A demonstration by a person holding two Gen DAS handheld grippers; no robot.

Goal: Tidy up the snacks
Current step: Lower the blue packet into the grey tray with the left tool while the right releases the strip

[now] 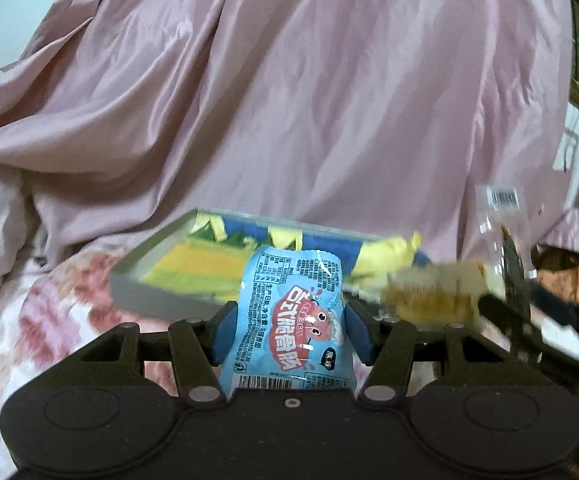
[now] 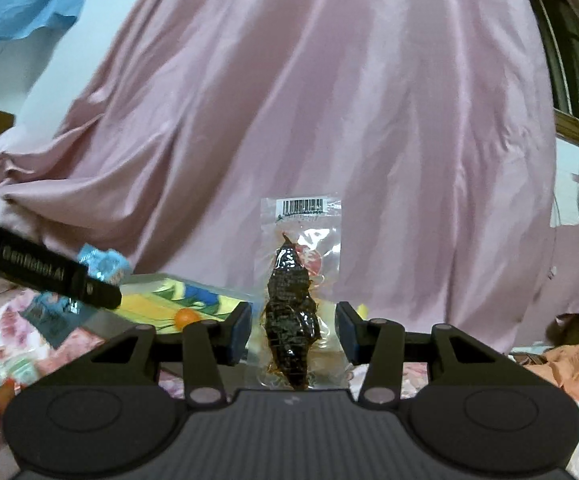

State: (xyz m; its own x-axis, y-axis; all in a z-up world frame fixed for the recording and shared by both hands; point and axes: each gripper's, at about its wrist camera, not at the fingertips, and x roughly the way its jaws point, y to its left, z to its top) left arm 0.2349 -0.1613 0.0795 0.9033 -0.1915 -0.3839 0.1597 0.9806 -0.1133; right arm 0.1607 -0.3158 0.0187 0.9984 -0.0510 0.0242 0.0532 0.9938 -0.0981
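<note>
L wrist view: left gripper [image 1: 285, 330] clamped on blue snack packet [image 1: 289, 320], long axis running fwd along fingers. Tray [image 1: 161, 264] just ahead, slightly left; L hand nearer it. Right gripper [image 1: 517, 280] off to right, blurred.

R wrist view: right gripper [image 2: 291, 330] jaws flank clear vacuum pouch [image 2: 293, 304], upright; pad contact unclear, can't tell if pinched. Tray ahead-left, partly hidden behind left gripper's finger.
</note>
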